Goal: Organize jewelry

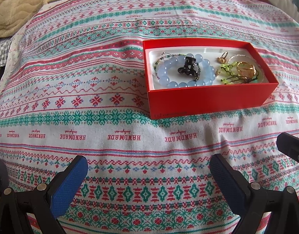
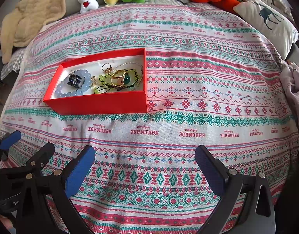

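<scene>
Left claw [image 1: 148,167]: fingers spread wide, holding nothing, above the cloth [image 1: 91,89].
Right claw [image 2: 144,161]: likewise wide apart and empty.
Box [image 1: 208,101]: red, lidless, on the cloth, well ahead of both claws.
Jewelry: blue bracelet [image 1: 169,74] with black clip [image 1: 188,68] on it; rings [image 1: 247,69] and green beads [image 1: 227,72] beside it, all inside the box.

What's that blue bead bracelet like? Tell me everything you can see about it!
The bracelet is a ring of big, round, pale blue beads that look glassy and slightly see-through. It lies flat in the left part of the red box, on the white lining. A small dark hair clip sits on top of it, and a thin beaded chain touches its far side. Neither tool is near it.
</scene>
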Motion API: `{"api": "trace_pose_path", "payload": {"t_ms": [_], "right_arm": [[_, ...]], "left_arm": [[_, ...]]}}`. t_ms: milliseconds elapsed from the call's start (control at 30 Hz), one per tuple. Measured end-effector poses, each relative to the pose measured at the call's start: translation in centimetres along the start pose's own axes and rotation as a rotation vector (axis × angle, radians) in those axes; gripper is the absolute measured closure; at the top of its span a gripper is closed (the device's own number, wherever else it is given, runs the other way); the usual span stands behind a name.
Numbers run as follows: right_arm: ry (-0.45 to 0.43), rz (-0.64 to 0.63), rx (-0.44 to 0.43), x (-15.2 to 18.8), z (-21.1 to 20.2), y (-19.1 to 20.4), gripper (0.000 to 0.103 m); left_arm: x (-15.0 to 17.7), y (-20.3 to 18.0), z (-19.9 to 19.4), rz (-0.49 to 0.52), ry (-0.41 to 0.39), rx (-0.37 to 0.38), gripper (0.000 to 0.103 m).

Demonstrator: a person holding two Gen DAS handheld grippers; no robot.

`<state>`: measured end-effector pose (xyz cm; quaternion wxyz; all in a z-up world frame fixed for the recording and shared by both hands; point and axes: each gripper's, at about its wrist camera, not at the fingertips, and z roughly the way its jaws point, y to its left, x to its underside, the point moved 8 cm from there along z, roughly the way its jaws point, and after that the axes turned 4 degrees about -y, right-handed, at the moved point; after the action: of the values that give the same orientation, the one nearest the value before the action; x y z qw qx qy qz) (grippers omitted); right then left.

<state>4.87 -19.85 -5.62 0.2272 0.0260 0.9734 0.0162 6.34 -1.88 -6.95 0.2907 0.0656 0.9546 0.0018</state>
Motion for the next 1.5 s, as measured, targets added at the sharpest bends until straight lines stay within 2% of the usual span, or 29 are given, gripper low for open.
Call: {"api": "trace_pose_path", "payload": {"t_ms": [1500], "right_arm": [[-0.012, -0.02, 0.026, 0.2, -0.3, 0.3, 0.0]], "left_arm": [[0.0, 1.3, 0.1, -0.008, 0.002, -0.04, 0.001]]}}
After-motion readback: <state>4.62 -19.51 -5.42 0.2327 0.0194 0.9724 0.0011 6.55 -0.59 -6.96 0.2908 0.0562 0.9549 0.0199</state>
